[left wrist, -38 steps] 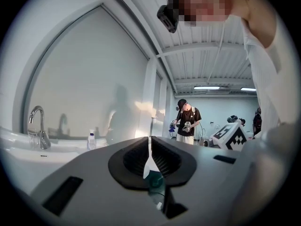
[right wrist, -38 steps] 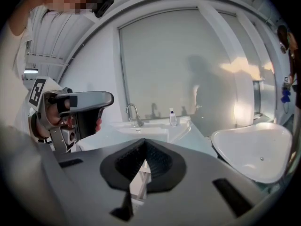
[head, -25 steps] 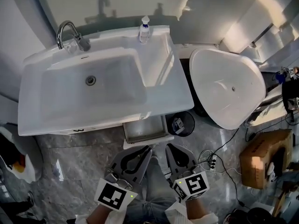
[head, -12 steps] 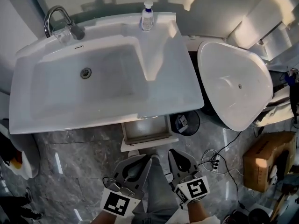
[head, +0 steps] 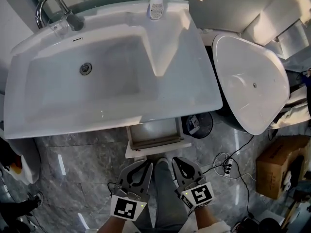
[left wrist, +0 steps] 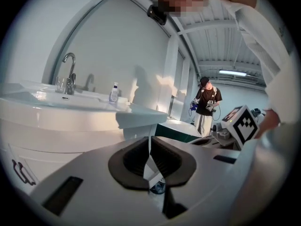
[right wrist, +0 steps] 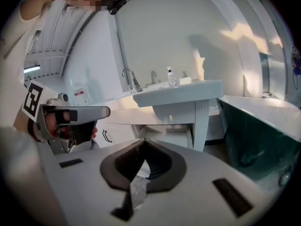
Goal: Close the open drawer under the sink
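Under the white sink (head: 184, 89), the open drawer (head: 154, 135) sticks out toward me, a shallow white tray with a pale front panel. In the head view both grippers hang below it, side by side over the grey marble floor. My left gripper (head: 147, 165) has its jaws closed tip to tip, a short way short of the drawer front. My right gripper (head: 176, 161) is just to its right, jaws also closed, with nothing in them. In the left gripper view (left wrist: 149, 138) and the right gripper view (right wrist: 143, 139) the tips meet and the sink stands beyond.
A white toilet lid (head: 250, 81) is on the right of the sink, with a small black bin (head: 197, 125) beside the drawer. Cables and a power strip (head: 223, 166) and a cardboard box (head: 277, 171) lie at the right. A person (left wrist: 205, 105) stands far back.
The view has shifted forward over the sink, which now fills more of the frame. Both grippers stay together, shut, below the drawer front and sit slightly lower in the frame.
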Tool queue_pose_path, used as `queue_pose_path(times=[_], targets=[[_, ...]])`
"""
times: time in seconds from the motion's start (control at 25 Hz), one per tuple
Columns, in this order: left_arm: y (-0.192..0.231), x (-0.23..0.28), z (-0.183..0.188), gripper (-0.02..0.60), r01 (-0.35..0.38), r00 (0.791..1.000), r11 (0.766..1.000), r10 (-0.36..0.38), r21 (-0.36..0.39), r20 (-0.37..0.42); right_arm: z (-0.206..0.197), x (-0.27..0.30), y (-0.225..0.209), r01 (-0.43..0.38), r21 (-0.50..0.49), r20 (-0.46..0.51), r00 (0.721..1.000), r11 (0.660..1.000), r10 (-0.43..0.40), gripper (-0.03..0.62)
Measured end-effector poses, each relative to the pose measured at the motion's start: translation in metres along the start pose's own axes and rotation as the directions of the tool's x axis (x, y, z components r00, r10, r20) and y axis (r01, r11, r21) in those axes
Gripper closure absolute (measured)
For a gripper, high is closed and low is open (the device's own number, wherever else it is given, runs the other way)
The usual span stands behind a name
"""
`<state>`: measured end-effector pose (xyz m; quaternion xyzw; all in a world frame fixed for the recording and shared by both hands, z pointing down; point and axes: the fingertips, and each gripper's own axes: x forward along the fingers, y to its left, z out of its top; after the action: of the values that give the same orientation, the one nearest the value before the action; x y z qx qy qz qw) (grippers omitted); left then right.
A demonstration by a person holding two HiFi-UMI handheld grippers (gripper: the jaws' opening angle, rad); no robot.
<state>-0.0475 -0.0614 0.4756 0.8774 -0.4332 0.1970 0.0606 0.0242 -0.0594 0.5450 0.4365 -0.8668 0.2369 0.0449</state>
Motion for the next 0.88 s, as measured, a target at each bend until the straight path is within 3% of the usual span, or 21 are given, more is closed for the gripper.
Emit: queue_pose_path(times=[0.36,0.88], targets=[[-0.008,0.013,-0.069,0.554,-0.017,0.997,0.996,0.011,-0.088,-0.076,-0.051,0.021,-0.014,0.017,0.035,-0.037,0.999,0.999,-0.016,0.585],[-0.010,0.031,-0.139,0.554,-0.002,0.979,0.998,-0.012,-0.064,-0.205,-0.099,0.045,-0.029,0.030,0.073,-0.110,0.994,0.997,-0.022,0.585]])
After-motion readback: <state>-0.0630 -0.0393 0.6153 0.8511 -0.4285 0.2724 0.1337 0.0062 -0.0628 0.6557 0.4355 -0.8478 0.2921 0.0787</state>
